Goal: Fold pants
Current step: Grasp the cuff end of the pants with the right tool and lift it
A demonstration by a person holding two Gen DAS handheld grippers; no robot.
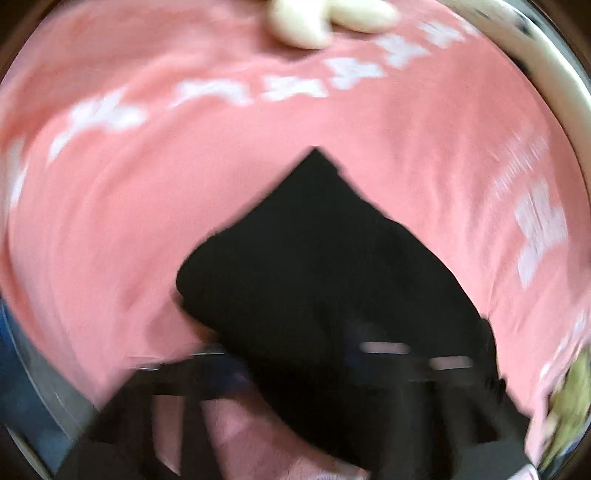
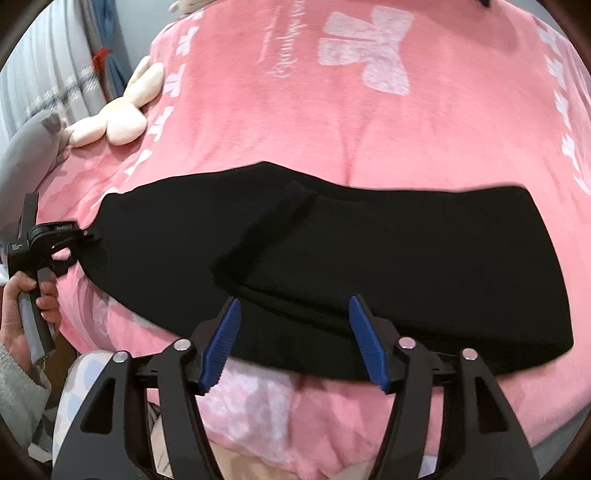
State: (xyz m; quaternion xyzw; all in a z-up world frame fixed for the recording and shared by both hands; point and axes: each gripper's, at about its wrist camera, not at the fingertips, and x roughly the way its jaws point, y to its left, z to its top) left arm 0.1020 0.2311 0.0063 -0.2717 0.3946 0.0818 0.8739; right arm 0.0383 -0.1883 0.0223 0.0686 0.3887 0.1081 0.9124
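Nearest in the right wrist view: right claw (image 2: 293,341) at 6 o'clock, blue ribbed pads (image 2: 221,341) spread wide, nothing pinched between them, tips hovering over the near hem of the black pants (image 2: 332,251). Pressing on no cloth.

Just beyond: pants spread flat across the pink blanket (image 2: 295,129) of the bed, running from 9 o'clock to 3 o'clock, one layer folded over another with a ridge near the middle. Near edge close to the bed's front edge.

At 9 o'clock: left claw (image 2: 86,236) clamped on the left end of the pants, jaws nearly closed with cloth between them. Held by a hand (image 2: 31,306) at 8 o'clock, grey knit sleeve (image 2: 18,380) below it.

Left wrist view heavily blurred: black cloth (image 1: 325,280) filling the middle from 6 o'clock up to a point near centre, reaching down to the left claw (image 1: 295,369), fingers smeared and hard to make out. Pink blanket (image 1: 147,203) all around it.

Farther off: cream plush toy (image 2: 118,110) at 10 o'clock on the blanket's edge, seen again at 12 o'clock (image 1: 328,22) in the left wrist view. Grey pillow (image 2: 29,155) beside it, striped curtain (image 2: 48,66) behind at 10 to 11 o'clock. White bow prints (image 2: 369,48) on the blanket toward 12 o'clock.
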